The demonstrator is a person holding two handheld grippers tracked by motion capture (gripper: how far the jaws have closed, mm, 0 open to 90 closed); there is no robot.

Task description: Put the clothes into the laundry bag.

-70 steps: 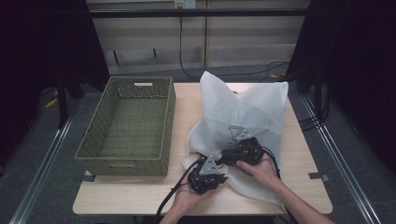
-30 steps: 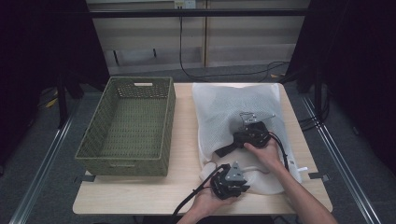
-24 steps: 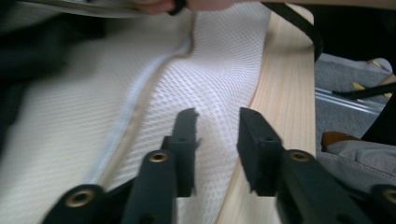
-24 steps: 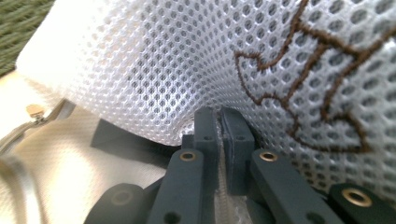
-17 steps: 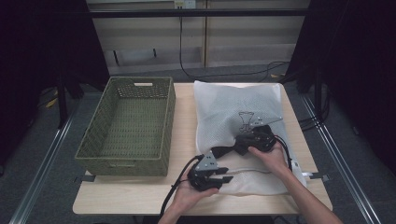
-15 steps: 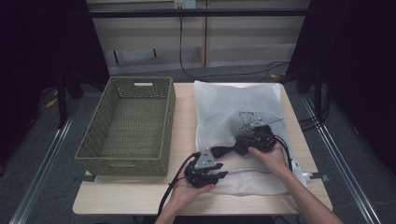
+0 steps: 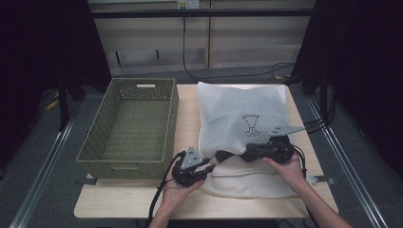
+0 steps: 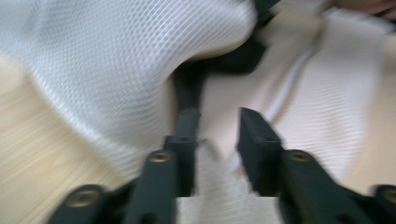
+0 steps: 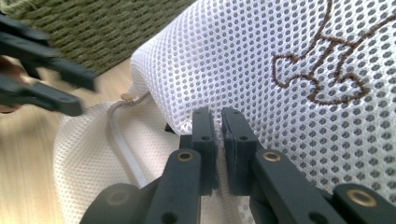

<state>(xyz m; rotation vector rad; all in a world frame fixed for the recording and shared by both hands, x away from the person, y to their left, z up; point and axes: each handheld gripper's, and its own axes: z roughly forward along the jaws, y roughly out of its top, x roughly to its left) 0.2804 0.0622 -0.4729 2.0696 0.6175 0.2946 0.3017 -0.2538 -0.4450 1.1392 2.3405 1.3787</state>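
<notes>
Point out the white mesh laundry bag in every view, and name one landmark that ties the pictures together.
High view: the mesh bag covers the table's right half, beside the green basket.
Left gripper view: blurred, it spreads from upper left to right, beyond the open left gripper.
Right gripper view: it takes up the centre and right, and the right gripper pinches its folded edge.
Shared landmark: the bag's white zipper strip, seen in all three views.

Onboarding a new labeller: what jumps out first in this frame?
The white mesh bag with its brown embroidered mark, spread over the table's right half. The right gripper is shut on its lifted top layer; the left gripper is open at the near edge. The green wicker basket stands left.
</notes>
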